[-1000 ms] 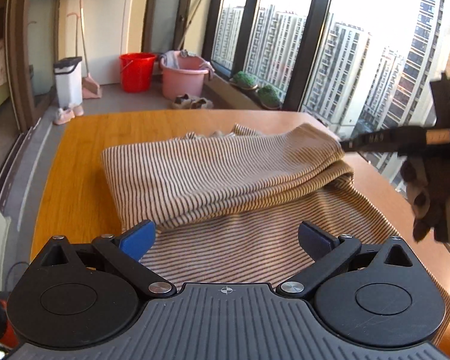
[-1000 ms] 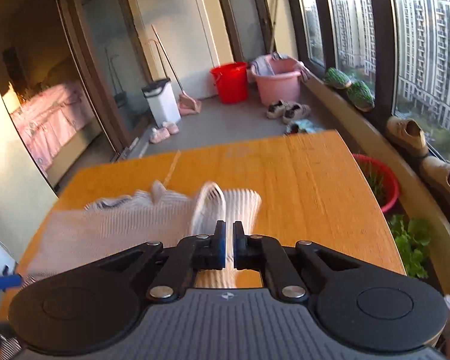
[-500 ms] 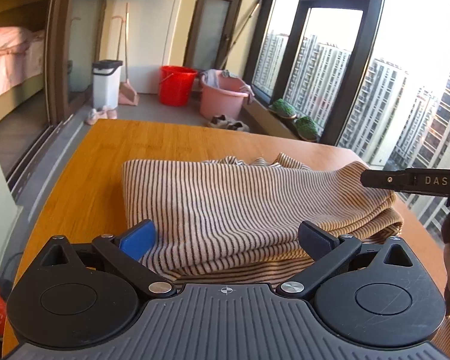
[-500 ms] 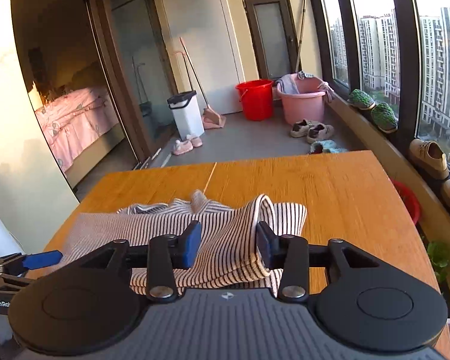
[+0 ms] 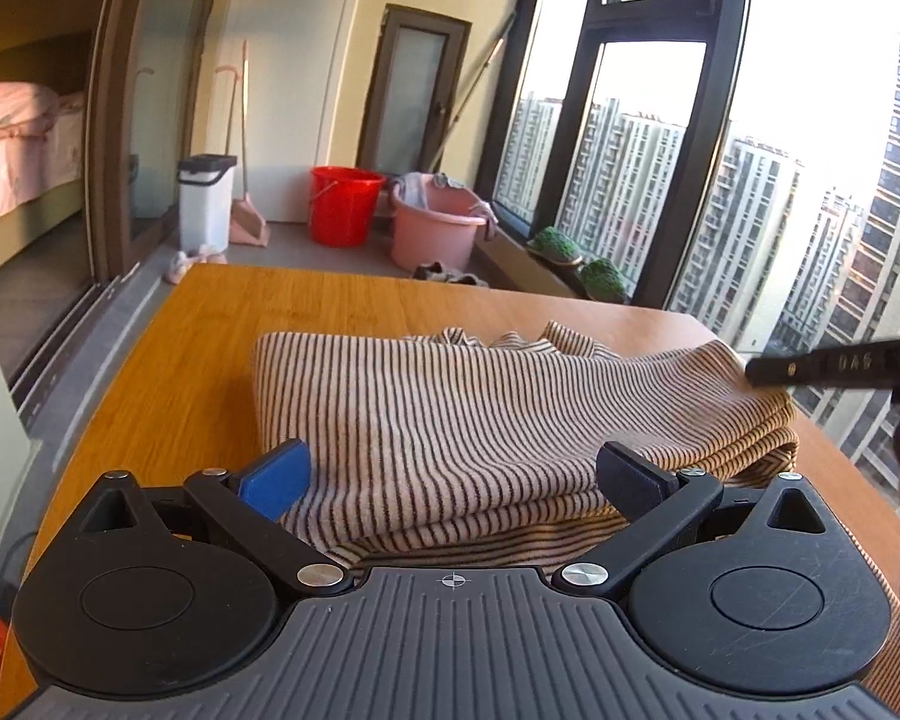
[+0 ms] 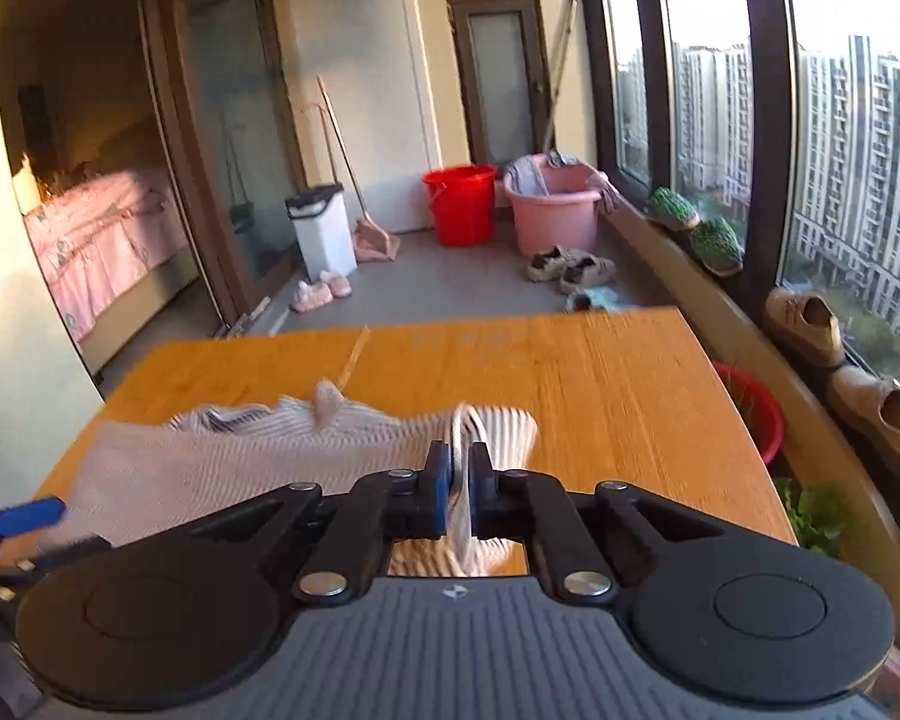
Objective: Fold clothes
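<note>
A striped garment lies folded in layers on the wooden table. My left gripper is open, its fingers either side of the garment's near edge, holding nothing. My right gripper is shut on a fold of the striped garment at its right end. The right gripper's finger shows at the right of the left wrist view, at the cloth's far right corner. The left gripper's blue pad shows at the left edge of the right wrist view.
The table's right edge runs close to the window sill with shoes and a red basin below. Beyond the far edge are a red bucket, a pink tub and a white bin.
My right gripper, shut a second ago and open half a second ago, has shut on the garment's right fold again. The left gripper has stayed open and tilted upward.
</note>
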